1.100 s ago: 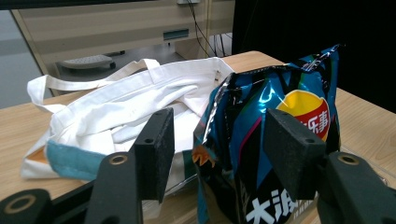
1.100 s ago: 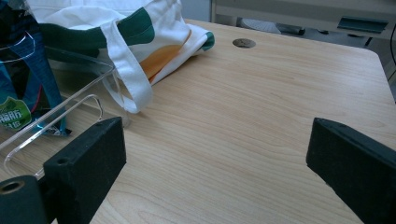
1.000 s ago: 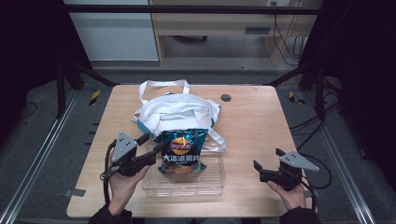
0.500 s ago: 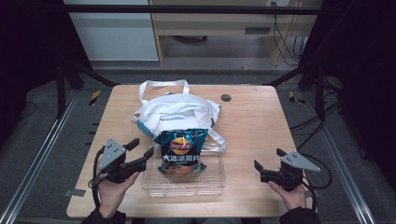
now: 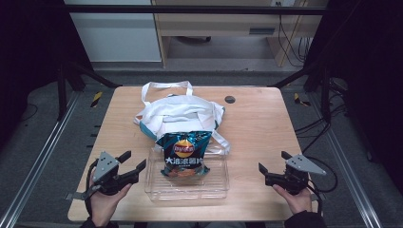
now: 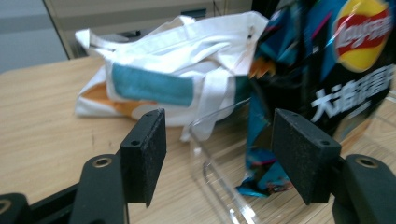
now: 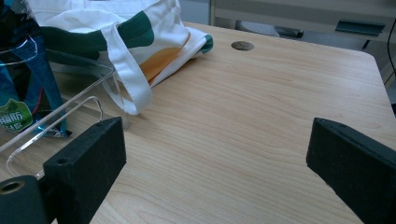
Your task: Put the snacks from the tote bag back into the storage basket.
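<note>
Desk (image 5: 266, 123): chip bag (image 5: 183, 154) in clear tray (image 5: 187, 190) at 6 o'clock of tote (image 5: 178, 114); L gripper (image 5: 134, 164) jaws just been opening, empty; R gripper (image 5: 273, 168) jaws released.

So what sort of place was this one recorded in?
Probably a lab or workshop recording station, not a home: a wooden table sits inside a black metal frame, loose cables trail across the grey floor behind, and a plain desk stands beyond.

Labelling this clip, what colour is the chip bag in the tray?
The chip bag is mostly dark blue with a red-and-yellow logo, clearest in the high view.
</note>
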The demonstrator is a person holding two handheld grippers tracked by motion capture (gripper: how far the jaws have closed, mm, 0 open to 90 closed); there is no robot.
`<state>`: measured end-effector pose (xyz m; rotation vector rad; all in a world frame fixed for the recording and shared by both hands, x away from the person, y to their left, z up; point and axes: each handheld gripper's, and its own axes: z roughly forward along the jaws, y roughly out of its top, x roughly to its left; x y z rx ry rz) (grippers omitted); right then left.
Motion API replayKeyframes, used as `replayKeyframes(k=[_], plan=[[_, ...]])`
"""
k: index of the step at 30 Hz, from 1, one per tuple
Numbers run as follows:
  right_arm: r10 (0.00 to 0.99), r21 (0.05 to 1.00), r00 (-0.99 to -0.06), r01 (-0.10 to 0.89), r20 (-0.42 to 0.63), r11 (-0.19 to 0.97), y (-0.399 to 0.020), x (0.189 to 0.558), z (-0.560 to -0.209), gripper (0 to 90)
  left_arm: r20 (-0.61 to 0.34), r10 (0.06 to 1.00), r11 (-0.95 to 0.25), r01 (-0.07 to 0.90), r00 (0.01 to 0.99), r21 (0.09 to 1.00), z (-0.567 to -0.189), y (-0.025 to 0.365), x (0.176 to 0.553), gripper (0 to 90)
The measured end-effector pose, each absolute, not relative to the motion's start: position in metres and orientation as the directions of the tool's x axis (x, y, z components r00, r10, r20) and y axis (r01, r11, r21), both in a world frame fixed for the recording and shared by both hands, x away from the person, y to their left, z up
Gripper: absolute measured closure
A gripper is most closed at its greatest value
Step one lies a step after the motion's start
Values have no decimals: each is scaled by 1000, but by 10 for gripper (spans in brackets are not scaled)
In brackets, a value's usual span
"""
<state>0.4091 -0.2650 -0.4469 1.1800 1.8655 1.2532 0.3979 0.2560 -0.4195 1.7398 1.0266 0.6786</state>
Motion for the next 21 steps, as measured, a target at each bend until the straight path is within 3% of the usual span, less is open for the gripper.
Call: replayKeyframes(k=[21], plan=[[902, 925, -431, 341, -3, 166, -265, 409, -447, 51, -5, 912, -166, 381, 410, 910, -449, 288, 415, 345]])
